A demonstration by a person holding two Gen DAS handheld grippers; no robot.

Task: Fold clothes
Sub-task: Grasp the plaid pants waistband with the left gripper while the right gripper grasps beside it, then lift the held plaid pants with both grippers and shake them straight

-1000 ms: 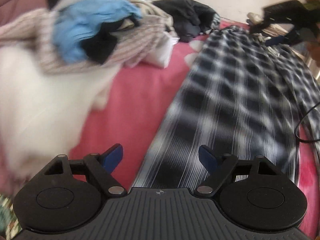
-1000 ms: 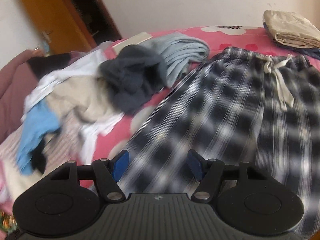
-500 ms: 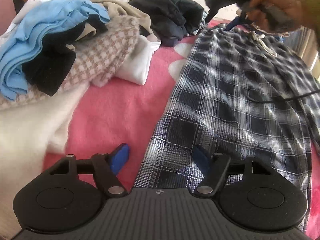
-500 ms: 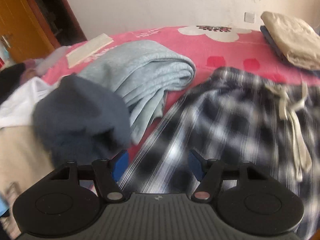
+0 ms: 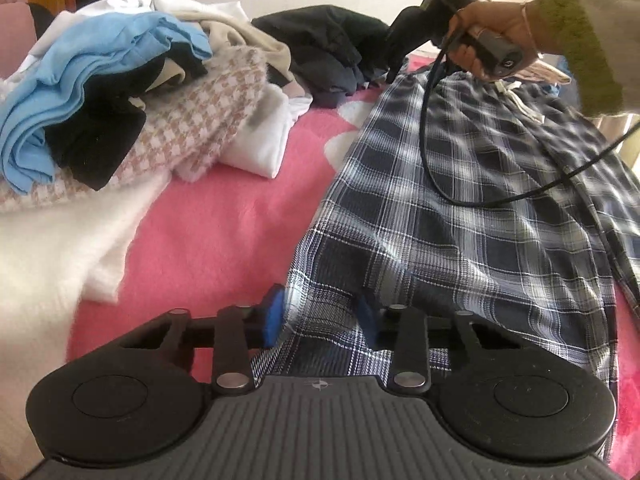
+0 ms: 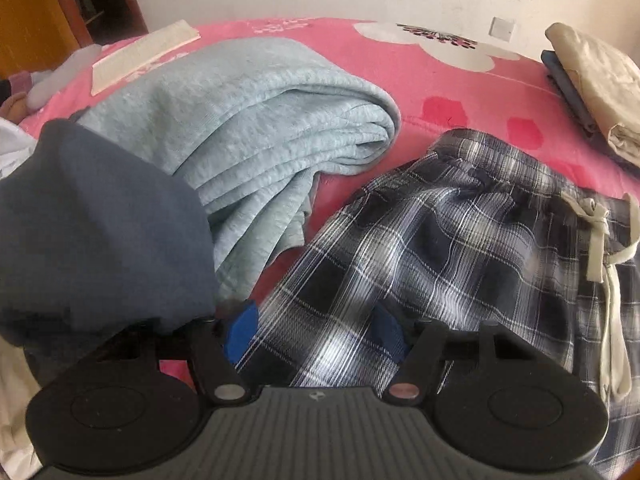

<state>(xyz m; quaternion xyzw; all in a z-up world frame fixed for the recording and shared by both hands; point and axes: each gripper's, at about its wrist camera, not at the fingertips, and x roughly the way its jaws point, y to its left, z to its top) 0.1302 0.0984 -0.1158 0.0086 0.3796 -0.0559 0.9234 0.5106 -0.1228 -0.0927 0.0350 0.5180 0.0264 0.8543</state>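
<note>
Dark plaid trousers point(image 5: 460, 220) lie flat on the pink bed cover point(image 5: 224, 232), their waist and drawstring point(image 6: 596, 232) at the far end. My left gripper point(image 5: 320, 320) sits at the near leg hem. Its jaws are closing, with the hem cloth rucked up between the blue pads point(image 5: 274, 318). A hand holds my right gripper point(image 5: 390, 74) over the far left edge of the trousers, near the waist. In its own view the right gripper point(image 6: 314, 330) stands open just above the plaid cloth point(image 6: 440, 240), nothing pinched between its fingers.
A heap of loose clothes point(image 5: 140, 92) fills the left of the bed, with a white fluffy garment point(image 5: 52, 248) nearest. A pale grey sweater point(image 6: 248, 120) and a dark blue garment point(image 6: 100, 220) lie beside the waist. Folded beige cloth point(image 6: 592, 80) rests far right. A black cable point(image 5: 428, 140) trails over the trousers.
My left jaws have narrowed onto the leg hem, which now bunches between them. The right gripper has swung over the trousers and dropped toward the left side of the waist.
</note>
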